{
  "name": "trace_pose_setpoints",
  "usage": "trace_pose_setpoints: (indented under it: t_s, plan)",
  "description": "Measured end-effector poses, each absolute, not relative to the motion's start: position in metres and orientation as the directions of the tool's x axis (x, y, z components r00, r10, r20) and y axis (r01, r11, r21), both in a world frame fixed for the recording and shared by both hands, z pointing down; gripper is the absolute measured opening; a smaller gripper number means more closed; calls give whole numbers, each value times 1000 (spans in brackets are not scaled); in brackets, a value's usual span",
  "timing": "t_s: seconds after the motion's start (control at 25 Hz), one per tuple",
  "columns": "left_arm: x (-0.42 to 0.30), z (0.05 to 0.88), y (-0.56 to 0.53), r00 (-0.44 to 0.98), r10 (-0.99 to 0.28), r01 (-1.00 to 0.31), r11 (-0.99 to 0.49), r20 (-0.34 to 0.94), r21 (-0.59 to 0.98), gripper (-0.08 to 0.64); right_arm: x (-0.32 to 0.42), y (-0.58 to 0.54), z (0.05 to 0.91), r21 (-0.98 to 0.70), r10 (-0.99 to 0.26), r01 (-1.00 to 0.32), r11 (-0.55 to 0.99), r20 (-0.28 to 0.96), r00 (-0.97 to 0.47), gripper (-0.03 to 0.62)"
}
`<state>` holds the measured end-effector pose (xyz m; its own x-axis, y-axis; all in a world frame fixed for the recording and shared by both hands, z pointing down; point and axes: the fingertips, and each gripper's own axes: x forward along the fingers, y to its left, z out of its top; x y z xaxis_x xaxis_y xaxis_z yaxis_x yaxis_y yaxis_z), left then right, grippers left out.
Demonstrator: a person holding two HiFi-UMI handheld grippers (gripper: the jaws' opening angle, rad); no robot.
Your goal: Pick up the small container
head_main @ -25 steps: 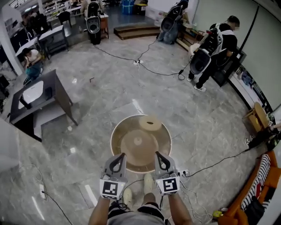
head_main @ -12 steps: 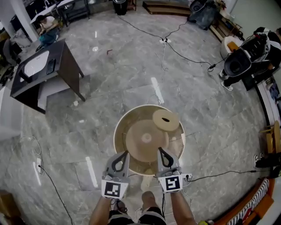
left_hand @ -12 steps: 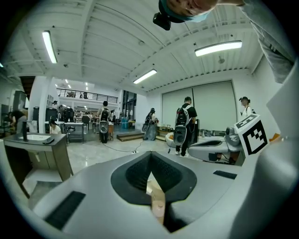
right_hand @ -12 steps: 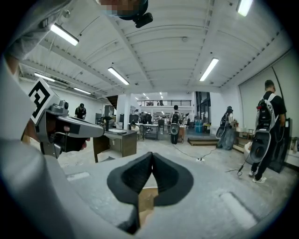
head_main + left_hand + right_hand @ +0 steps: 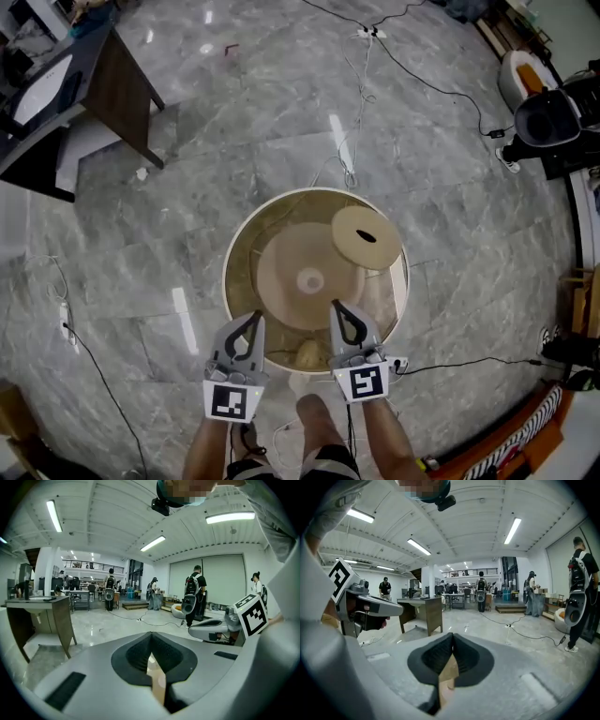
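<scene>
A round tan table (image 5: pixel 246 246) with a raised rim fills the middle of the head view, with a low dome at its centre. A flat round tan container (image 5: pixel 366 236) with a dark slot in its top rests at the table's back right. My left gripper (image 5: pixel 253 317) and right gripper (image 5: pixel 336 306) hover side by side over the near rim, both shut and empty. The container lies beyond the right gripper, apart from it. In the left gripper view (image 5: pixel 151 634) and the right gripper view (image 5: pixel 451 634) the jaws meet with nothing between them.
A small tan lump (image 5: pixel 307 354) lies by the near rim between the grippers. A dark desk (image 5: pixel 94 80) stands at the far left. Cables (image 5: pixel 412 75) cross the marble floor. A person with a backpack (image 5: pixel 553 117) stands at the right. My feet (image 5: pixel 314 412) are below the table.
The head view has tilted further down, so the far room has left the picture and the table looks nearer and larger. Both grippers have stayed shut over the near rim.
</scene>
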<state>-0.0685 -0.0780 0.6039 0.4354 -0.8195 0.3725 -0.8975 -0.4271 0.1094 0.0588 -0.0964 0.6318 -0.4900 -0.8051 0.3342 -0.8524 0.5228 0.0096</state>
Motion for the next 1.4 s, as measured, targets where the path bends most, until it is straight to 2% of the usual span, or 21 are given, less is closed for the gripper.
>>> trace_pose_setpoints:
  t_s: [0.32,0.56,0.64,0.84,1.4]
  plan:
    - [-71,702,-97,403,-803,-913,-387,438,130,16,59,-122,738,-23,-773,-838,545,373,-513,2]
    - [-76,744,-108,383,-799,-922,-359,464,145,16,46,-132,790,-55,-736,-815,577,398,-548,8]
    - [-75,752,-107,378,-797,-925,-353,471,145,16,44,-131,804,-68,-717,-804,591,413,-562,85]
    - [-74,770,-105,370,-790,-928,-342,489,149,17,37,-133,840,-80,-677,-782,619,451,-582,161]
    - [-82,808,-102,348,-779,-935,-325,522,140,16,23,-144,891,-38,-652,-758,651,482,-585,159]
